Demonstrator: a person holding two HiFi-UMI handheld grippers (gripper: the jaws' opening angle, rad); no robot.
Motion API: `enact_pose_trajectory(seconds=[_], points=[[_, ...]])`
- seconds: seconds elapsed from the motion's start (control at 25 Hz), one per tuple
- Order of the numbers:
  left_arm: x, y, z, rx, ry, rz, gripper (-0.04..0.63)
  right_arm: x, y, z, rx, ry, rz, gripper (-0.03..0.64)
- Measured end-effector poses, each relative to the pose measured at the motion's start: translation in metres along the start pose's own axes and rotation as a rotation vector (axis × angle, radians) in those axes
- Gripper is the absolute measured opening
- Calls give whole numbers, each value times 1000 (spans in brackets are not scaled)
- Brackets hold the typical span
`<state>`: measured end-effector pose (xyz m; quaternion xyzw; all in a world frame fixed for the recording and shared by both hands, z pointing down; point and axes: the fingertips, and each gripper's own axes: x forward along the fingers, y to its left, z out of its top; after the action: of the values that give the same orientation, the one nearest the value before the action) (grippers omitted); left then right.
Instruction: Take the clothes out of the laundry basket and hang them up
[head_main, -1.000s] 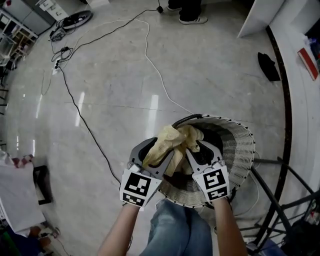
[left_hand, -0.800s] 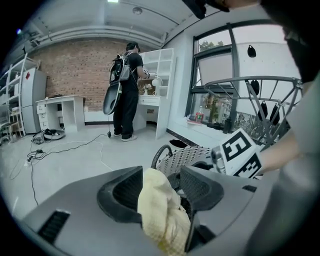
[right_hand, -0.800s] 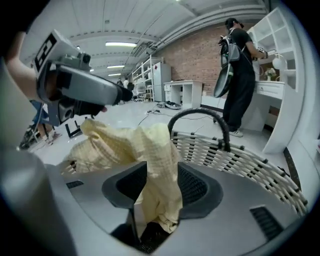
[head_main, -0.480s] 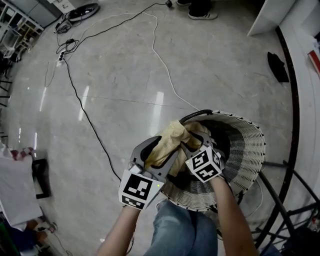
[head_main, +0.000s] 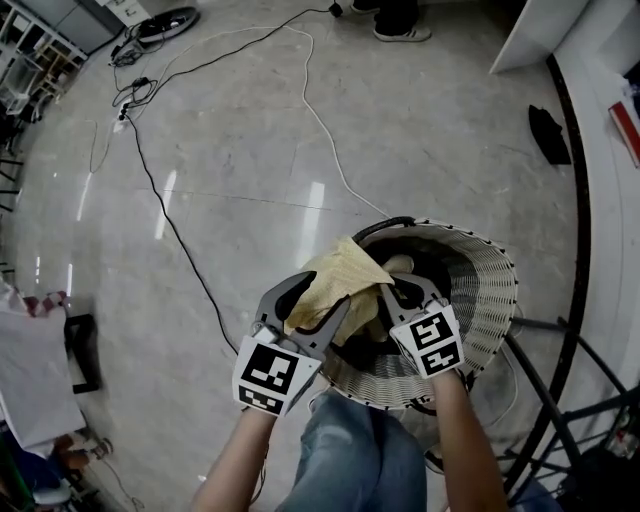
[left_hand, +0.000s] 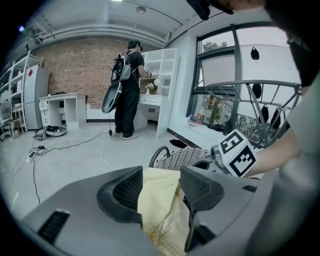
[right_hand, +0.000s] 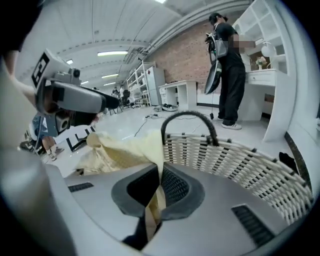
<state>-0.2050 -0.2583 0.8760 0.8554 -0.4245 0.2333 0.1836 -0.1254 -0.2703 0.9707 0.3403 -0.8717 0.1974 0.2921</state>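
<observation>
A woven basket (head_main: 490, 300) stands on the floor (head_main: 250, 150), with a yellow cloth (head_main: 340, 275) raised over its near-left rim. Only the gripper views show the grips: the left gripper (left_hand: 161, 182) fingers clamp a thick bunch, and the right gripper (right_hand: 159, 187) fingers pinch a thin fold.

The head view looks steeply down from above the basket (head_main: 490, 300), close over its near rim, with floor (head_main: 250, 150) spreading beyond it. The left gripper view rides behind the left tongs (left_hand: 159, 182), just left of the basket, facing level across its rim toward a person (left_hand: 127, 95) well beyond. The right gripper view sits behind the right tongs (right_hand: 159, 186) at the basket's near rim, facing that same person; all three share the basket and cloth (head_main: 340, 275).
</observation>
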Motion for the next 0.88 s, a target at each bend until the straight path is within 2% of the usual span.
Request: enact_pose_trajectory(seconds=[0.4,0.6,0.88], points=[[-53,-23,61,-22,23,-7,244,-126,27,93,21,-139,-35,5],[-82,-38,103,-20,10,-17,244,-199,25,148,37,-236,-103,5],[-114,-74,166,9,-13,-72,244,-302,8,227,20,-347,-198,5]])
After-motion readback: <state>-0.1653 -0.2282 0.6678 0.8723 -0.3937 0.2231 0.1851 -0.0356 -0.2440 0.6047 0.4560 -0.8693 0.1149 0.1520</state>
